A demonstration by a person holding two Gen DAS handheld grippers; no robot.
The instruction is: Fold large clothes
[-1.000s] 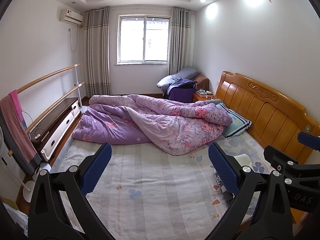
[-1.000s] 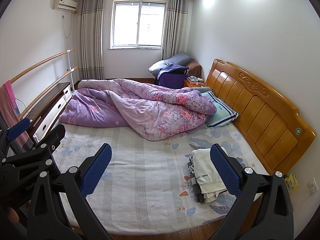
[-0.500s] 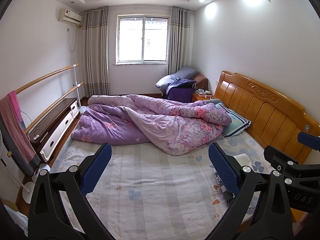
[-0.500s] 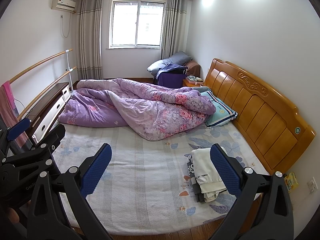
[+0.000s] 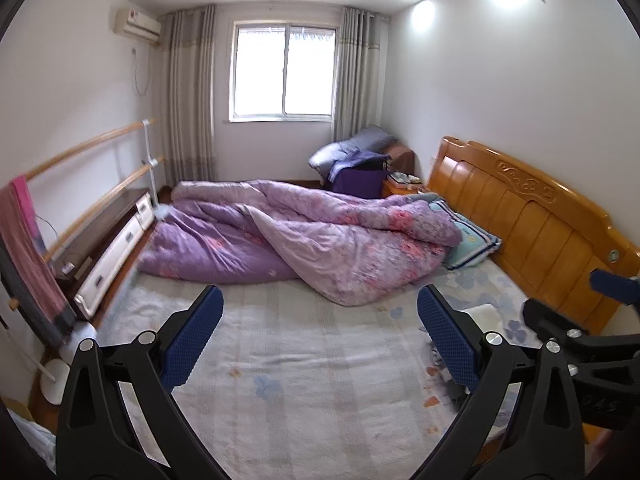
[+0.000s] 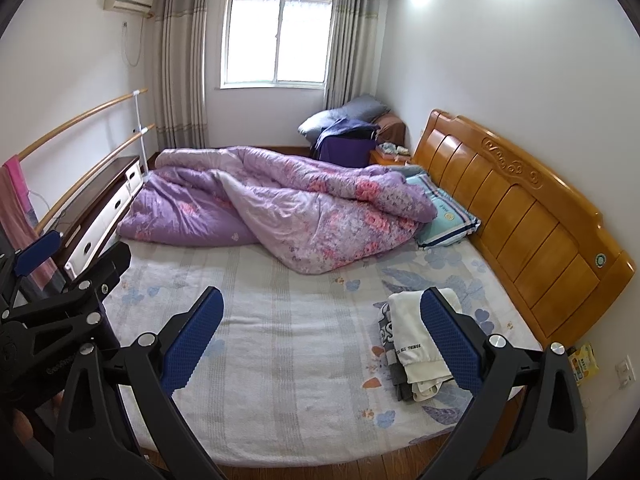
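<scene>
Since a second ago almost nothing has moved: both views have drifted only slightly, and the bed sits a touch lower in the left view. The left gripper hangs above the near half of the bed, its blue fingers spread wide with nothing between them. The right gripper hovers over the foot edge of the bed, fingers likewise spread wide and empty. The clothes lie in a small folded stack near the right foot corner of the mattress, a cream piece on top of darker ones, partly hidden behind the right gripper's right finger; neither gripper touches them. A crumpled purple quilt fills the far half of the bed, its edge lying over a blue pillow beside the wooden headboard.
</scene>
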